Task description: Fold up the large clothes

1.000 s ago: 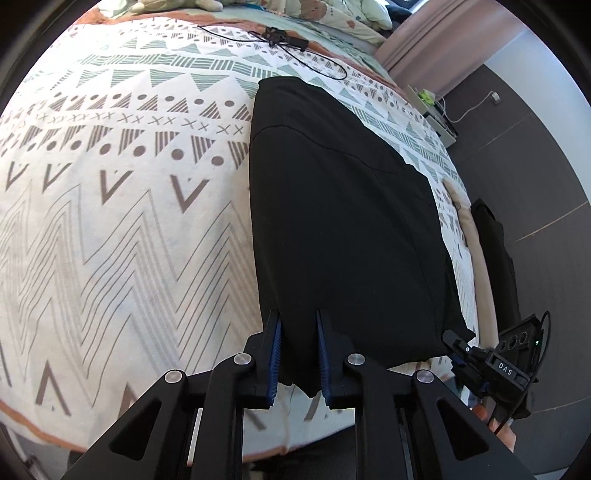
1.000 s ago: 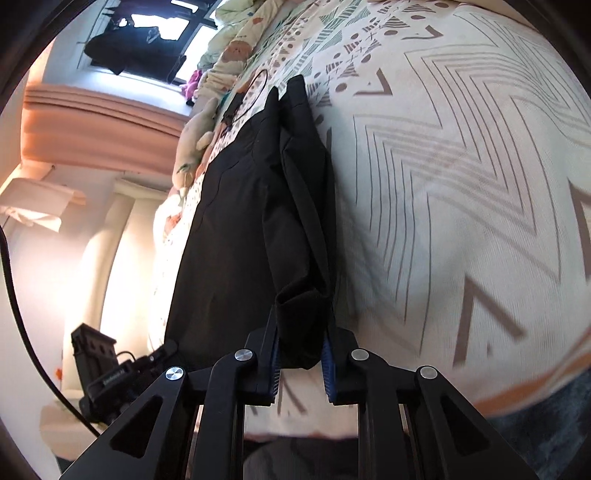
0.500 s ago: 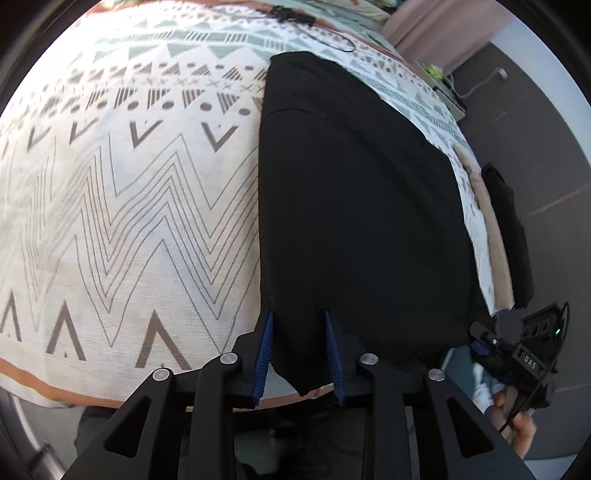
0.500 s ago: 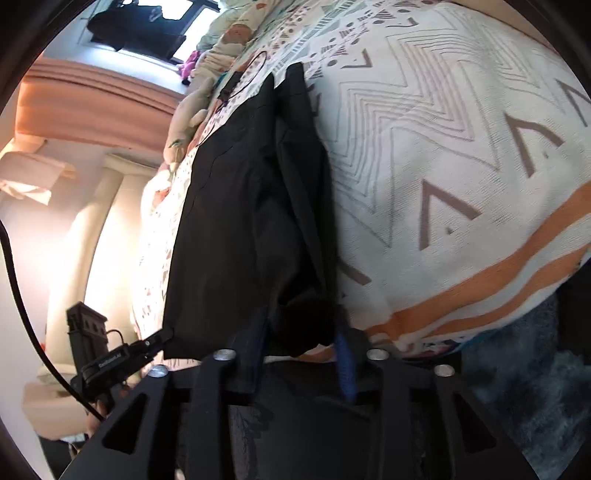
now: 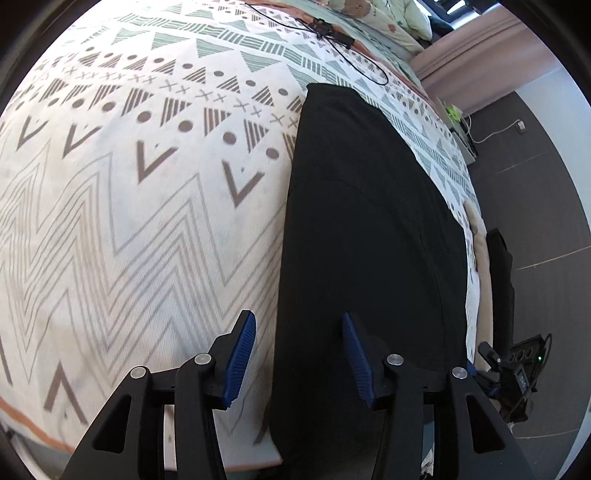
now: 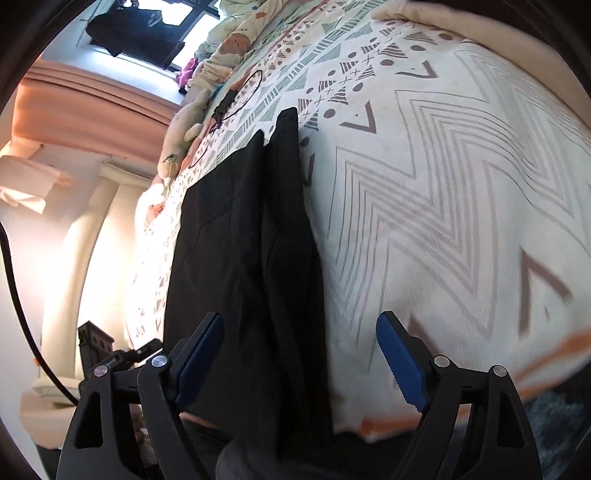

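A large black garment (image 5: pixel 369 229) lies folded into a long strip on the patterned bedspread (image 5: pixel 129 206), its near end hanging over the bed's edge. My left gripper (image 5: pixel 299 354) is open, straddling the garment's left edge with nothing clamped. In the right wrist view the same black garment (image 6: pixel 255 251) shows an overlapped fold along its right side. My right gripper (image 6: pixel 299 362) is open wide above its near end, the fingers apart from the cloth. The other gripper (image 5: pixel 517 373) shows at the left wrist view's lower right.
A black cable with a small device (image 5: pixel 332 33) lies on the bedspread beyond the garment. A soft toy (image 6: pixel 184 129) and pillows sit near the far end. Dark floor (image 5: pixel 535 184) runs to the right of the bed; curtains (image 6: pixel 92 110) hang at the window.
Both grippers were shut on the garment's near end; both have opened and let it go. The garment's near end now drapes over the bed edge.
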A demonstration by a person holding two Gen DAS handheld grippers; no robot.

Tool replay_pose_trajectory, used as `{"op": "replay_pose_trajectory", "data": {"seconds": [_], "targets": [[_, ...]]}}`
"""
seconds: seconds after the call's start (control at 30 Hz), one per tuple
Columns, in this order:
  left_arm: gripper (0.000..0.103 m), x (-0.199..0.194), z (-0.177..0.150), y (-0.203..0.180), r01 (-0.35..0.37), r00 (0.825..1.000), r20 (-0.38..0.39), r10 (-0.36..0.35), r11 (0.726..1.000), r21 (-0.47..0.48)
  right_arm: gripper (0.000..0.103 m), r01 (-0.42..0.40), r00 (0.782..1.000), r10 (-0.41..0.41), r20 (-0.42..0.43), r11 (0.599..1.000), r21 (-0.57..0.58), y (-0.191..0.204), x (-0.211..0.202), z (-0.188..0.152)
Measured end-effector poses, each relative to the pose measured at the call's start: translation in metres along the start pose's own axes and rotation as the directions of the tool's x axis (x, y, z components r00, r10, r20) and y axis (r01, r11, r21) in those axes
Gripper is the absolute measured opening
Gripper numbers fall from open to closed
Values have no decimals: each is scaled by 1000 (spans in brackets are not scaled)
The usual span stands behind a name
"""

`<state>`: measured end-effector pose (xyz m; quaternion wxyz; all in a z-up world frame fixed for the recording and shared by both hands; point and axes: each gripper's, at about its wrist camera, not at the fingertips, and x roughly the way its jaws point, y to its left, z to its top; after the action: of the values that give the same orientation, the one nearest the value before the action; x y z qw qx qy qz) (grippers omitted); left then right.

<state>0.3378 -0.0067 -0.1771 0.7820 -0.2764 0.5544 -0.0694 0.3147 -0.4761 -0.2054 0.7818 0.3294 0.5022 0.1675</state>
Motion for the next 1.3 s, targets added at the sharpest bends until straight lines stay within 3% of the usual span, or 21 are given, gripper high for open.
{"op": "replay_pose_trajectory", "data": {"seconds": [0.3,0.7,0.9,1.1,1.23,1.3], "targets": [[51,27,43,-4,15,1000,-4,-15,1000,6,85,-67,996,66,-66,998,-14,-4,51,51],[51,59,92,-10,37,999,-31,-37,999,-4,84,-189,969,179,-168,981,-44,19,107,89],[51,70,112,-10,39,999,-22,-40,999,-13,75,-181,959,158,-237,980,-81,36,131,106],[51,86,136,-9,42,999,-15,-43,999,-30,67,-192,954,163,-252,977,-97,38,138,113],[52,97,143,-9,39,999,-1,-39,998,-39,48,-187,956,155,-250,977,-106,33,138,115],[48,99,139,-10,24,1000,17,-23,998,-51,36,-188,956,158,-249,977,-101,33,138,113]]}}
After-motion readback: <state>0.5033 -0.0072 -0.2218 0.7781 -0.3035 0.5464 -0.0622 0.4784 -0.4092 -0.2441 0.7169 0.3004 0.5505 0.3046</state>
